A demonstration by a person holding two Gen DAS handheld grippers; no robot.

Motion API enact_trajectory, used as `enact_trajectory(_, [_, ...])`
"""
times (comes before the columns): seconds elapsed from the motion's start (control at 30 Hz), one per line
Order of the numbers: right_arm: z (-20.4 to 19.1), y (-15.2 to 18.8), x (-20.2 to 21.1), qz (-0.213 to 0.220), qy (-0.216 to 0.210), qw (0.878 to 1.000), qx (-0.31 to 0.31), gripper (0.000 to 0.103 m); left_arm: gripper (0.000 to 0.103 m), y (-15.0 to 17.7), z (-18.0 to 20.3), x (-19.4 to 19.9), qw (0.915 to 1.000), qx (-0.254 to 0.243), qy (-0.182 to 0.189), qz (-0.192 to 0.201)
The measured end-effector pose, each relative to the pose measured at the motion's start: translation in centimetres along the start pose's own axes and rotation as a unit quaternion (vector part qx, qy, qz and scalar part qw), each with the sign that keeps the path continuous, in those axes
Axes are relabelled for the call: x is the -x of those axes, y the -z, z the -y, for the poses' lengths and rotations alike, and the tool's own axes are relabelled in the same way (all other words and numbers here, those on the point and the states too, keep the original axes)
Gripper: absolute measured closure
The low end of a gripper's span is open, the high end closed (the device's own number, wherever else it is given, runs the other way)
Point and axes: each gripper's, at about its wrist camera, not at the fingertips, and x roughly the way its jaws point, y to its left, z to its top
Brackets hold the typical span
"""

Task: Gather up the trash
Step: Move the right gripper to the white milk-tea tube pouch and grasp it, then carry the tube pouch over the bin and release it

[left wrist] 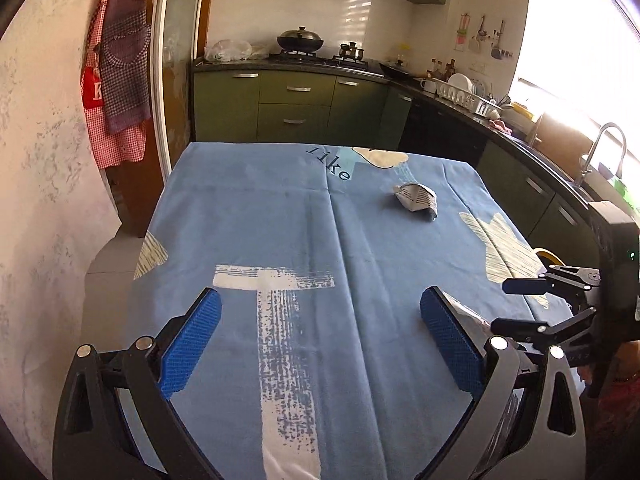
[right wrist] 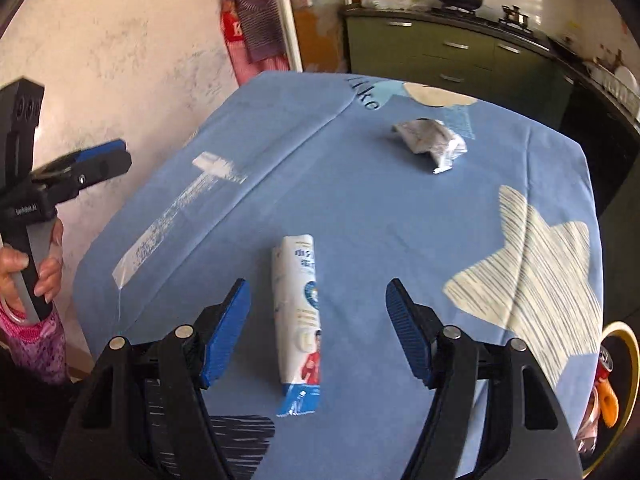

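A white and blue snack wrapper (right wrist: 299, 320) lies flat on the blue tablecloth (right wrist: 360, 208), between the fingers of my open right gripper (right wrist: 318, 312), which hovers just above it. A crumpled silver wrapper (right wrist: 432, 142) lies farther back; it also shows in the left wrist view (left wrist: 416, 197). My left gripper (left wrist: 320, 332) is open and empty over the near part of the tablecloth (left wrist: 280, 216). The right gripper (left wrist: 536, 304) shows at the right edge of the left wrist view, and the left gripper (right wrist: 92, 164) at the left edge of the right wrist view.
A yellow-rimmed bin (right wrist: 620, 380) holding trash stands by the table's right front corner. A white wall (left wrist: 44, 160) runs along the left. Green kitchen cabinets (left wrist: 296, 108) and a counter with a sink (left wrist: 604, 148) stand behind and to the right.
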Motion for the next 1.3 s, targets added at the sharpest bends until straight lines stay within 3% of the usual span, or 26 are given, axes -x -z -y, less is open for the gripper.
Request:
enact_trajectory(0.17, [-0.6,0.6,-1.6,-0.026,0.019,0.999,0.012,0.037,0.005,0.5,0.0,-1.0,0.9998,0.005,0.013,-0.011])
enact_trajectory(0.27, [-0.9,0.8,-2.4,-0.034,0.020,0.999,0.019,0.049,0.005,0.9,0.0,-1.6,0.9996,0.011,0.017,-0.017])
enact_trajectory(0.43, [-1.6,0.9,-3.0,-0.035,0.024,0.999,0.028,0.055,0.005,1.3,0.2,-1.9,0.9995,0.010,0.018,-0.022])
enact_trajectory(0.6, [-1.8,1.2,-3.2,-0.035,0.022,0.999,0.028,0.071,0.005,1.3,0.6,-1.8,0.9996,0.006,0.018,-0.022])
enact_trajectory(0.73, [-1.7,1.4,-3.0,-0.030,0.020,0.999,0.024,0.077,0.005,1.3,1.2,-1.9,0.9996,0.000,0.017,-0.024])
enact_trajectory(1.13, [0.6,2.4,-0.1,0.012,0.004,0.999,-0.031,0.079,0.005,1.3,2.8,-2.0,0.9992,-0.020,0.018,-0.029])
enact_trajectory(1.3, [5.9,4.1,3.5,0.050,0.057,0.991,-0.108,0.079,0.005,1.2,3.3,-2.4,0.9989,-0.026,0.017,-0.035])
